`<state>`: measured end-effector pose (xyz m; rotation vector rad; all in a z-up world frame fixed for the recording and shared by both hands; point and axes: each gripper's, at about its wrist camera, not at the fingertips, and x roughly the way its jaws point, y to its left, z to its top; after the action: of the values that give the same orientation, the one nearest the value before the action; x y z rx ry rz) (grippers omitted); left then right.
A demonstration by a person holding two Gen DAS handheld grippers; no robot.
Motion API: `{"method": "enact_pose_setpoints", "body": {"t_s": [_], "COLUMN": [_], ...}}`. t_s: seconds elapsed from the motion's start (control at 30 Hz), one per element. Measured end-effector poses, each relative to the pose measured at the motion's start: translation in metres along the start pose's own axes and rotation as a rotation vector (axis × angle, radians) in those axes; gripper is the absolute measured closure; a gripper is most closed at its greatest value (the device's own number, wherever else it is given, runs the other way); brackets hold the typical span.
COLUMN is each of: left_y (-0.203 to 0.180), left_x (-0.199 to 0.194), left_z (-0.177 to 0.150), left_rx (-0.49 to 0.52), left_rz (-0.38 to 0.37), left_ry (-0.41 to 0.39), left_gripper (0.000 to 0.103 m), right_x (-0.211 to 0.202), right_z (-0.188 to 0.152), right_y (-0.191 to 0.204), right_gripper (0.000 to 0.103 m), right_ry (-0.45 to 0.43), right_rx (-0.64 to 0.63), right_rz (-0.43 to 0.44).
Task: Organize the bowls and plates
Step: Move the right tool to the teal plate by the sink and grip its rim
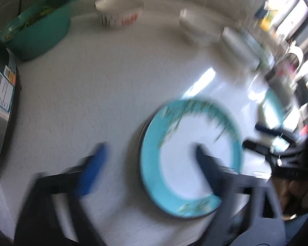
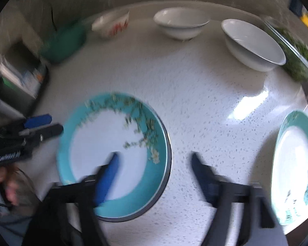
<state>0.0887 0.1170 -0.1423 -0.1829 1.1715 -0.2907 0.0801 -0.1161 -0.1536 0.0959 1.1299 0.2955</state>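
A turquoise-rimmed plate [image 1: 174, 164] with a white centre and floral print lies on a darker plate on the white speckled counter. My left gripper [image 1: 149, 162] is open, holding nothing; one finger hangs over the plate, the other over bare counter. My right gripper [image 2: 155, 170] is open and empty too, straddling the same plate's [image 2: 104, 141] right rim. A second turquoise plate [image 2: 293, 164] lies at the right edge. Two white bowls [image 2: 180, 23] [image 2: 254, 43] and a patterned bowl [image 2: 110, 25] stand at the back. Each gripper shows in the other's view [image 2: 49, 125] [image 1: 258, 137].
A green bowl [image 1: 37, 32] with greens sits back left beside a steel appliance [image 1: 2, 86] with a label. A glass dish of greens [image 2: 297, 61] stands back right. A wall runs behind the counter. A person's hand [image 2: 8, 188] shows at the lower left.
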Motion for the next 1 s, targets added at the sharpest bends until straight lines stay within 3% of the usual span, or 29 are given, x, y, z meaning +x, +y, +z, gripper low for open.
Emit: {"method": "enact_pose_setpoints", "body": {"t_s": [0.03, 0.13, 0.3, 0.37, 0.5, 0.6, 0.67, 0.77, 0.87, 0.9, 1.0], "left_y": [0.000, -0.009, -0.056, -0.079, -0.130, -0.173, -0.208, -0.246, -0.272, -0.278, -0.287], "left_x": [-0.009, -0.017, -0.025, -0.023, -0.001, 0.022, 0.041, 0.059, 0.082, 0.088, 0.107], "left_z": [0.005, 0.019, 0.035, 0.034, 0.032, 0.029, 0.024, 0.013, 0.009, 0.008, 0.005], "left_rx": [-0.022, -0.035, 0.003, 0.025, 0.005, 0.030, 0.075, 0.117, 0.137, 0.137, 0.107], "left_rz": [-0.057, -0.150, -0.253, -0.260, -0.279, -0.265, -0.213, -0.178, -0.176, -0.181, -0.150], "left_ry": [-0.042, -0.054, -0.093, -0.092, -0.015, 0.043, 0.087, 0.086, 0.130, 0.136, 0.159], "left_gripper": [0.003, 0.003, 0.003, 0.003, 0.003, 0.003, 0.003, 0.004, 0.010, 0.016, 0.017], "right_x": [-0.009, -0.033, -0.090, -0.113, -0.138, -0.142, -0.142, -0.134, -0.115, -0.109, -0.093], "right_z": [0.001, 0.001, -0.006, -0.011, -0.020, -0.032, -0.040, -0.050, -0.051, -0.051, -0.057], "right_y": [-0.010, -0.047, -0.118, -0.158, -0.239, -0.299, -0.333, -0.378, -0.399, -0.401, -0.408], "right_gripper": [0.018, 0.017, 0.015, 0.013, 0.011, 0.011, 0.014, 0.017, 0.028, 0.028, 0.029], "right_ry": [-0.021, -0.052, -0.165, -0.216, -0.250, -0.226, -0.204, -0.157, -0.097, -0.075, -0.018], "right_rx": [0.048, 0.197, 0.337, 0.362, 0.404, 0.439, 0.457, 0.470, 0.477, 0.471, 0.457], "right_rz": [0.075, 0.266, 0.378, 0.380, 0.380, 0.382, 0.378, 0.408, 0.448, 0.460, 0.488]}}
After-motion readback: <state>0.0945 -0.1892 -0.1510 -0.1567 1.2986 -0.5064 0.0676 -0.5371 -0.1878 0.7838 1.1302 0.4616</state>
